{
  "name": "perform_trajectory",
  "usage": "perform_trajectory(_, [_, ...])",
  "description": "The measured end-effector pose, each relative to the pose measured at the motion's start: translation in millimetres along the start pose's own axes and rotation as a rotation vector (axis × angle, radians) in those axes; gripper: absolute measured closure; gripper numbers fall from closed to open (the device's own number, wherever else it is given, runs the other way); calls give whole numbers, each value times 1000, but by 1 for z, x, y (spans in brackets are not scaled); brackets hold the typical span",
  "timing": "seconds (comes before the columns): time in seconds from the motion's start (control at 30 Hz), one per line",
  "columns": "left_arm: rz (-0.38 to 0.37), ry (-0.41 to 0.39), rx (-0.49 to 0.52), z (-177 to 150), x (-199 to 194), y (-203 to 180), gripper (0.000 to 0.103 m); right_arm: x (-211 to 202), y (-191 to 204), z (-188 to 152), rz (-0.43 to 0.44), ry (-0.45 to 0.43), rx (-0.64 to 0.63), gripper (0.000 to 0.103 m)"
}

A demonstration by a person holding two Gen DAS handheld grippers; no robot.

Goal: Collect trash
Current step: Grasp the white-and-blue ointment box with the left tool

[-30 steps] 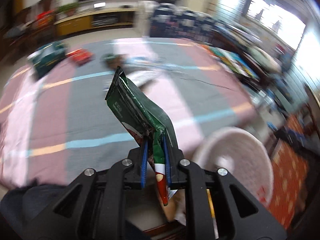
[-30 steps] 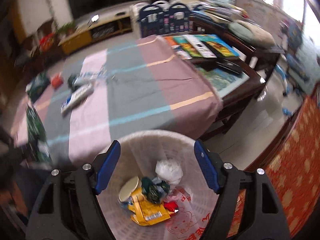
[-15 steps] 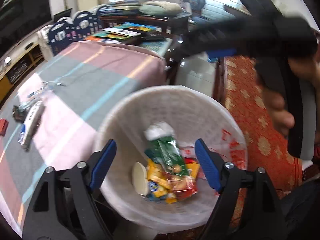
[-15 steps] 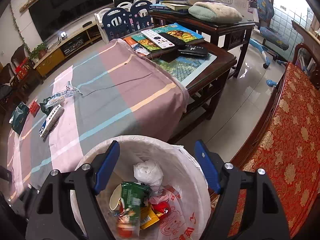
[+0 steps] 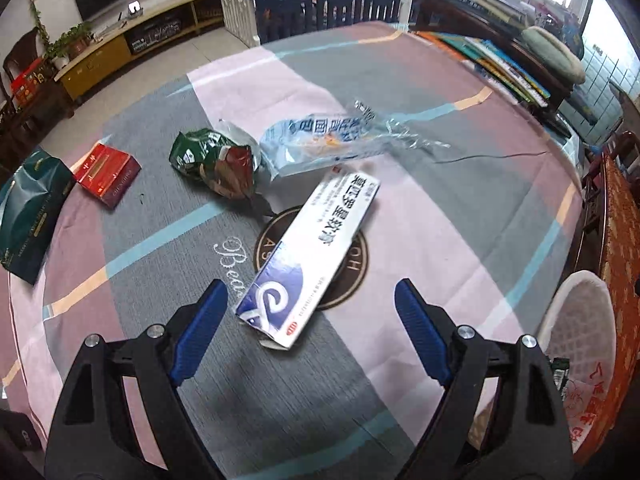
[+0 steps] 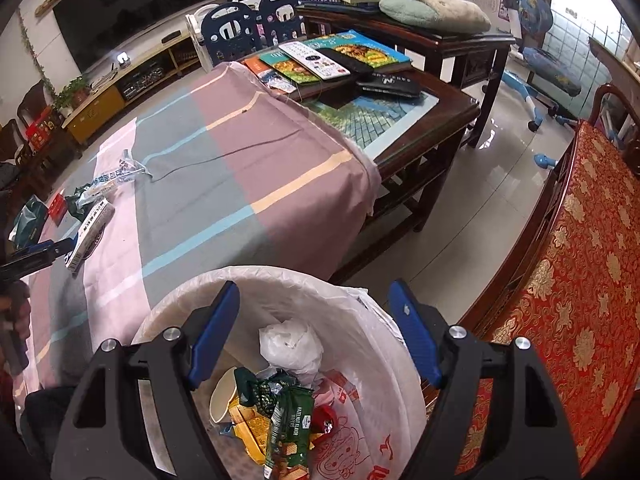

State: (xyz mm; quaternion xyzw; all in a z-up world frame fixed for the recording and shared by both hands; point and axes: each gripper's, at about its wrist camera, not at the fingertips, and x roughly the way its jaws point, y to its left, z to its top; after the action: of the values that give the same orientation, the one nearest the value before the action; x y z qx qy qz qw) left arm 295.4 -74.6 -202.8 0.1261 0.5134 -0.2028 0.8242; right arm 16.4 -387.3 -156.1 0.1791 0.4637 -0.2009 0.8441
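Note:
My left gripper is open and empty above the striped tablecloth, with a blue and white carton lying just beyond its fingers. Past the carton lie a crumpled green snack bag and a clear blue-printed wrapper. My right gripper is open and empty over the white lined trash bin. The bin holds a green wafer packet, yellow wrappers and a white crumpled bag. The bin's rim also shows at the right of the left wrist view.
A red box and a dark green tissue pack lie at the table's left. Books and remotes cover the far table end. A red patterned sofa stands to the right of the bin.
The left gripper dropped the green wafer packet into the bin, opened, and swung back over the table to the carton. The right gripper stays open over the bin.

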Motion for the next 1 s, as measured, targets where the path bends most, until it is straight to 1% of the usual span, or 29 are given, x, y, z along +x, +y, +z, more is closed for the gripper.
perform_trajectory(0.1, [18, 30, 33, 2, 22, 3, 18, 10, -1, 0, 5, 27, 16, 27])
perform_trajectory(0.17, [6, 53, 52, 2, 32, 3, 18, 16, 0, -1, 6, 41, 14, 27])
perform_trajectory(0.2, [0, 60, 56, 2, 36, 4, 20, 18, 1, -2, 7, 46, 12, 27])
perform_trajectory(0.27, [-18, 61, 58, 1, 40, 5, 27, 22, 4, -3, 11, 58, 6, 27])
perform_trajectory(0.33, [-24, 52, 45, 2, 44, 7, 38, 26, 7, -4, 20, 70, 6, 27])
perform_trajectory(0.43, [-26, 24, 27, -2, 40, 8, 49, 29, 13, -6, 34, 81, 3, 27])
perform_trajectory(0.53, [-40, 13, 8, -7, 36, 9, 52, 28, 21, -7, 46, 80, -11, 27])
perform_trajectory(0.6, [-34, 1, -13, -12, 30, 8, 56, 27, 27, -7, 48, 75, -25, 27])
perform_trajectory(0.7, [24, -22, -67, -29, 12, 9, 58, 26, 36, -7, 53, 73, -50, 27])
perform_trajectory(0.77, [41, -46, -120, -43, -2, 10, 60, 26, 44, -7, 60, 73, -67, 27])
perform_trajectory(0.87, [110, -73, -176, -70, -28, 11, 64, 29, 58, -8, 77, 82, -96, 27])
perform_trajectory(0.9, [121, -78, -204, -78, -36, 12, 65, 30, 64, -9, 85, 84, -105, 27])
perform_trajectory(1.0, [125, -91, -337, -106, -56, 22, 66, 34, 88, -8, 126, 101, -130, 27])
